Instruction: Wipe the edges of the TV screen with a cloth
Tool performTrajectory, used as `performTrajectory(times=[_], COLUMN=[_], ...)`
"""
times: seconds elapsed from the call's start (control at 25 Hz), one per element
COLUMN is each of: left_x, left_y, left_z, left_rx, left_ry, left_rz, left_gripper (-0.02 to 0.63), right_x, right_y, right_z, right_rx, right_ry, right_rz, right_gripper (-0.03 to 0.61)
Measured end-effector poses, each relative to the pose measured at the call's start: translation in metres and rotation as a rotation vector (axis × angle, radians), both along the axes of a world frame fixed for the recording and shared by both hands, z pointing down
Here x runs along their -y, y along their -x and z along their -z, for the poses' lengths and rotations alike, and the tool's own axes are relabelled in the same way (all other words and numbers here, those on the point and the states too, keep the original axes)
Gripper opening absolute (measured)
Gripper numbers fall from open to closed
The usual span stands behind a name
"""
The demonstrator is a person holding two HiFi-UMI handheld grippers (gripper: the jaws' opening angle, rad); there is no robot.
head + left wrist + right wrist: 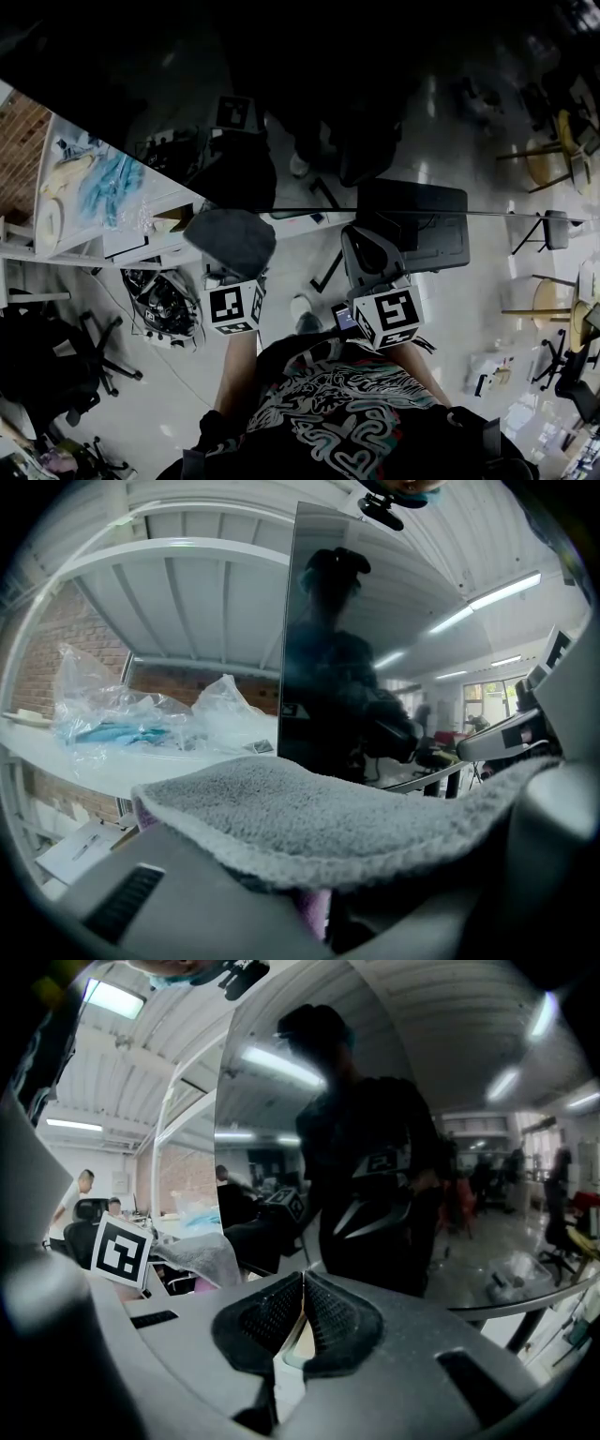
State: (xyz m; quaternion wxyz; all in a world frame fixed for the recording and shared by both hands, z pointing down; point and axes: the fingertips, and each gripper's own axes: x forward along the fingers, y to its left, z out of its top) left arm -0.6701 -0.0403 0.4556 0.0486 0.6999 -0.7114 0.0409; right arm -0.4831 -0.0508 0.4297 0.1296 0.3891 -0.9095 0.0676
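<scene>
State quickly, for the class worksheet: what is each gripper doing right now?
Left gripper: shut on the grey cloth, which drapes over its jaws.
Right gripper: shut, nothing between its jaws.

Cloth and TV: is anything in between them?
Nothing. In the left gripper view, the cloth sits right in front of the TV, with just air between.

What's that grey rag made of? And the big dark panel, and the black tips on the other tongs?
The cloth: grey microfibre or fleece, by its fuzzy nap. The TV screen: glossy glass or plastic; it mirrors the person clearly. The right tongs' pads: matte black, likely rubber, finely textured.
</scene>
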Motion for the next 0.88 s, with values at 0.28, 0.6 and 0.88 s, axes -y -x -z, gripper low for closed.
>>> performTrajectory(times=[0.28,0.6,0.88], left_x=[0.0032,0.0045,0.0065], left_y=[0.0008,-0.0052,-0.0074], left_z=[0.0014,0.0017,0.0007], left_rx=[0.004,0.003,-0.005], left_ry=[0.000,0.000,0.001], left_rz=[-0.006,-0.029,-0.035], left_gripper=[0.032,0.031,0.031], right_x=[0.0014,0.0005,-0.0003], right_y=[0.0028,0.0050,0.0020], right_z=[0.0005,0.0025,-0.0013], right_rx=[0.000,0.007,0.003], right_ry=[0.003,0.006,0.007], right_rz=[0.000,0.003,-0.003], right_gripper=[0.031,0.031,0.031])
